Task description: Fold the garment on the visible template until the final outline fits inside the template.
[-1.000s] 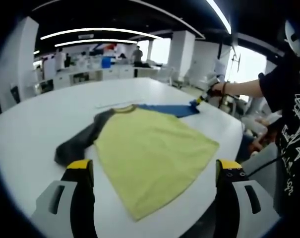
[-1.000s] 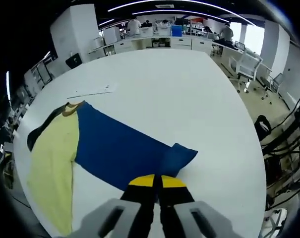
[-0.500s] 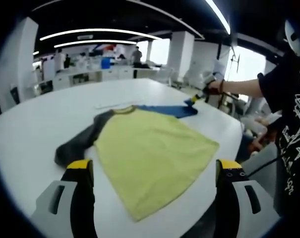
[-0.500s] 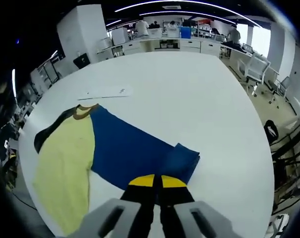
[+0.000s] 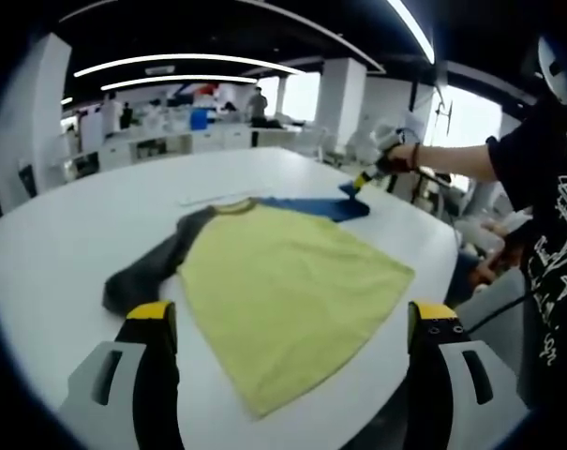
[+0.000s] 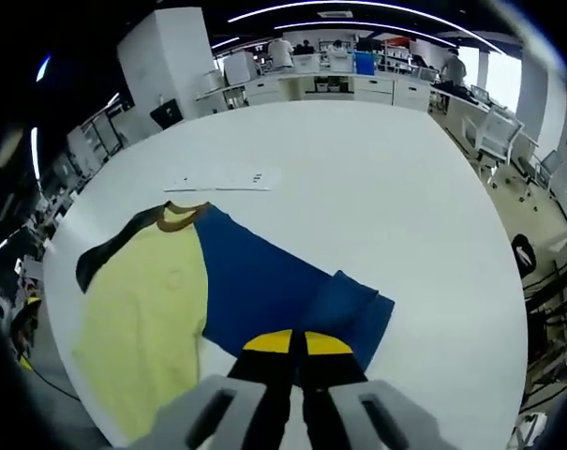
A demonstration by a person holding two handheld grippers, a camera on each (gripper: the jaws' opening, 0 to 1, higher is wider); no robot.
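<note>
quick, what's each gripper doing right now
Left gripper: open, holding nothing.
Right gripper: shut on the blue sleeve of the garment.

Grey gripper [image 5: 288,323] with yellow-tipped black jaws; black star-printed T-shirt [image 5: 550,216].

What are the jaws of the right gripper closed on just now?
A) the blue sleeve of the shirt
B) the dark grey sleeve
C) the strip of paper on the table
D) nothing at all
A: in the right gripper view, the right gripper is shut on the blue sleeve, which is folded up toward it.
</note>
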